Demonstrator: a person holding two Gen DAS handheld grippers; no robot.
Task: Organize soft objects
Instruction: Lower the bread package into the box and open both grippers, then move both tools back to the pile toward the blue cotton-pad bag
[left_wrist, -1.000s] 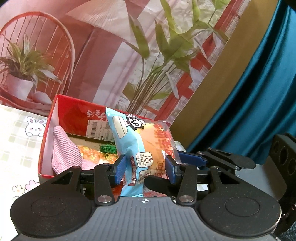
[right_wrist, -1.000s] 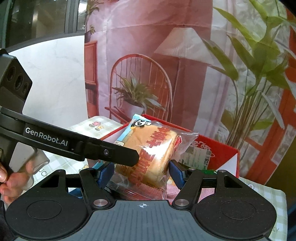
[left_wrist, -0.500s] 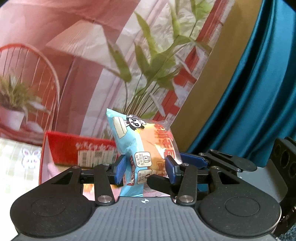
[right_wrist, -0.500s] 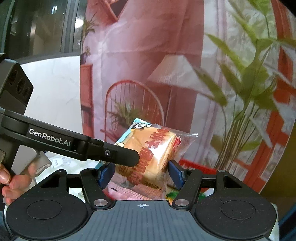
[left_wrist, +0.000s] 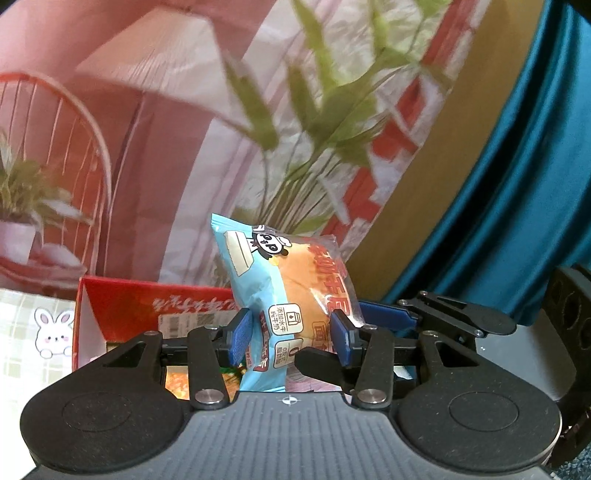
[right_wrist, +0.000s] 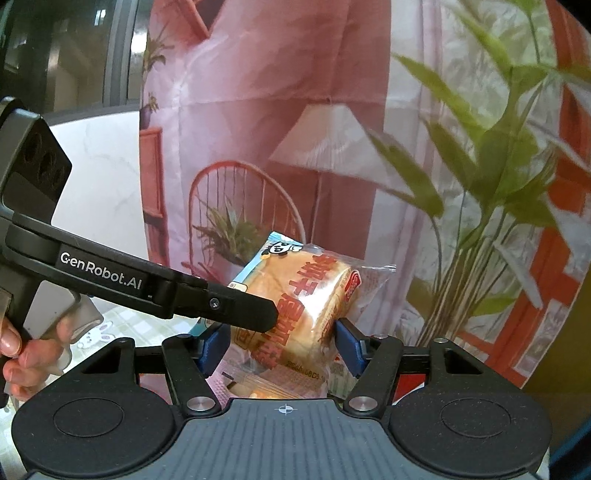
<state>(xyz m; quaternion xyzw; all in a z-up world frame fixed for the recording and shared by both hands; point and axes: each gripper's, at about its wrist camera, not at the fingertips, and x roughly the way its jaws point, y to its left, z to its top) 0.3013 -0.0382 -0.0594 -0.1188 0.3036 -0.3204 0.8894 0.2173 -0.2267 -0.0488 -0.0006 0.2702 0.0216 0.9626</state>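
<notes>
A packaged bread bun in a blue and clear wrapper (left_wrist: 291, 295) is held upright in the air by both grippers. My left gripper (left_wrist: 291, 336) is shut on its lower part, blue pads on each side. My right gripper (right_wrist: 282, 345) is shut on the same bread package (right_wrist: 303, 295) from the other side. The left gripper's finger (right_wrist: 236, 308) crosses in front of the package in the right wrist view. The red cardboard box (left_wrist: 122, 299) lies below and behind, partly hidden by the grippers.
A printed backdrop with a chair, lamp and plants (left_wrist: 184, 129) hangs behind the box. A teal curtain (left_wrist: 517, 184) is at the right. The tablecloth with rabbit prints (left_wrist: 33, 332) lies left of the box. A person's hand (right_wrist: 22, 354) holds the left gripper's handle.
Both grippers have lifted the bread package upward together. The box has dropped lower in both views and its contents are now mostly hidden.
</notes>
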